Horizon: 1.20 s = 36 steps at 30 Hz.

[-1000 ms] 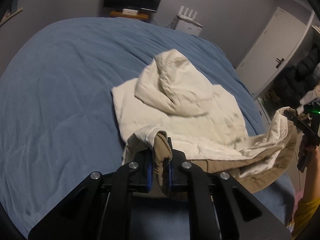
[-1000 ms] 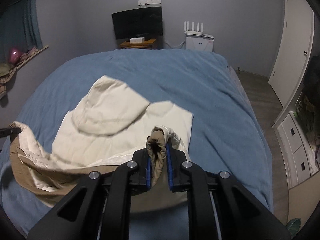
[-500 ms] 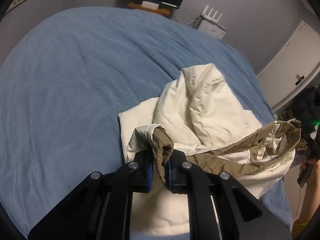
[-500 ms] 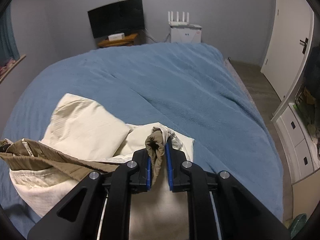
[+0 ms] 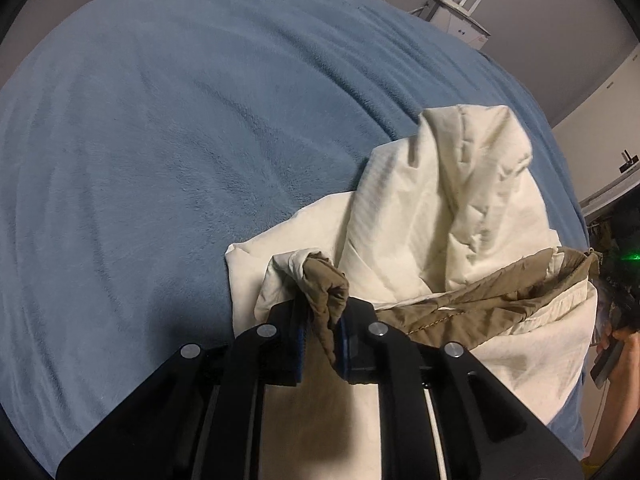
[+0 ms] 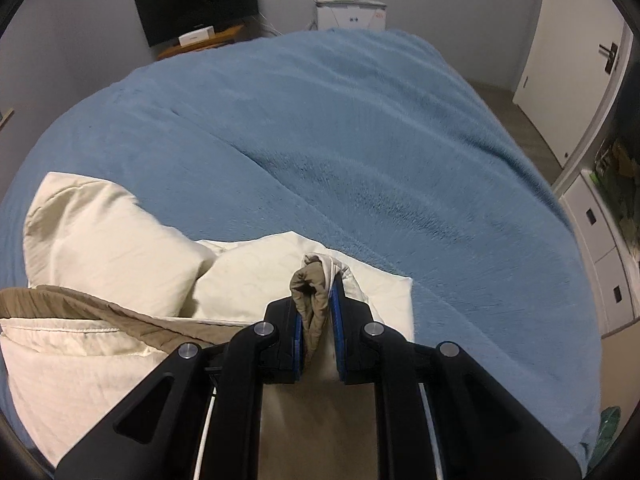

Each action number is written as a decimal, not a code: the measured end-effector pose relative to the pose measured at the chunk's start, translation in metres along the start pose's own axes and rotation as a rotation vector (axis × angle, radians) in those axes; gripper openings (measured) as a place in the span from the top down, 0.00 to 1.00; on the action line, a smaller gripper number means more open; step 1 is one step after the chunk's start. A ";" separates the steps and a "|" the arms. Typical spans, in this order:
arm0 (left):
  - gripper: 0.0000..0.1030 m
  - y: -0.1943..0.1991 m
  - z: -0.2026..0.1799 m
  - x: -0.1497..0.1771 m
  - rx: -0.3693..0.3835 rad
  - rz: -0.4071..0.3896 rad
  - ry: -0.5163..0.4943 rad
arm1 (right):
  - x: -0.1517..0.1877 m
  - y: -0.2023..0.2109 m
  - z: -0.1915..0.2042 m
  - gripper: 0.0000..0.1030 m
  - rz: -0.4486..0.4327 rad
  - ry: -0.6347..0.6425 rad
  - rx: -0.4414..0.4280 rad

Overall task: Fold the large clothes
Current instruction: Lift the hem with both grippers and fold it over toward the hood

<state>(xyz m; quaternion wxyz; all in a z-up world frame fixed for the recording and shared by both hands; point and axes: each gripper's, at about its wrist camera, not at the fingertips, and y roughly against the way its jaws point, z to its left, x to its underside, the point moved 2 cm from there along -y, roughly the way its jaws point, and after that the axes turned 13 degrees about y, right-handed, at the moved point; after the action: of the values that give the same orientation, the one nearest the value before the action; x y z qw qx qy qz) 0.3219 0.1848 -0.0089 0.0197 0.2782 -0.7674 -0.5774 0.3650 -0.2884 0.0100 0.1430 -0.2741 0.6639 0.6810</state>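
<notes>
A large hooded jacket, tan outside and cream inside, lies on the blue bed with its cream lining up; it shows in the left wrist view (image 5: 440, 216) and in the right wrist view (image 6: 104, 236). My left gripper (image 5: 322, 320) is shut on a tan corner of its hem. My right gripper (image 6: 316, 312) is shut on the opposite tan corner. The hem stretches between the two grippers, lifted above the jacket body. The hood (image 5: 472, 148) lies crumpled beyond it.
The blue bedspread (image 6: 340, 128) stretches far ahead and to both sides. A TV (image 6: 196, 0) and a white router box (image 6: 348, 8) stand at the far wall. White drawers (image 6: 600, 264) and a door are to the right of the bed.
Both grippers have carried the hem forward over the jacket toward the hood, and the hem now stands higher and tauter between them.
</notes>
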 end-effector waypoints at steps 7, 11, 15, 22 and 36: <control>0.81 0.004 0.002 0.007 0.003 -0.007 0.005 | 0.009 -0.007 0.006 0.87 0.009 -0.005 -0.005; 0.48 0.025 0.000 0.021 0.022 -0.041 -0.017 | 0.018 0.020 0.007 0.56 -0.065 -0.019 -0.078; 0.19 0.064 -0.005 0.040 0.052 -0.146 -0.064 | 0.037 0.058 0.019 0.49 -0.141 0.050 -0.099; 0.13 0.082 -0.032 0.120 0.061 -0.147 -0.207 | 0.107 0.104 0.062 0.39 -0.162 0.210 -0.156; 0.12 0.016 -0.096 0.178 -0.002 -0.139 -0.322 | 0.135 0.083 0.119 0.37 -0.125 0.283 -0.191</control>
<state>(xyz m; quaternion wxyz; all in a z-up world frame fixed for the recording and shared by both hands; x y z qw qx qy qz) 0.1984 0.0236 -0.0148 -0.1432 0.2344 -0.7389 -0.6154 0.1879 -0.2003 -0.0011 0.0632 -0.4203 0.5913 0.6854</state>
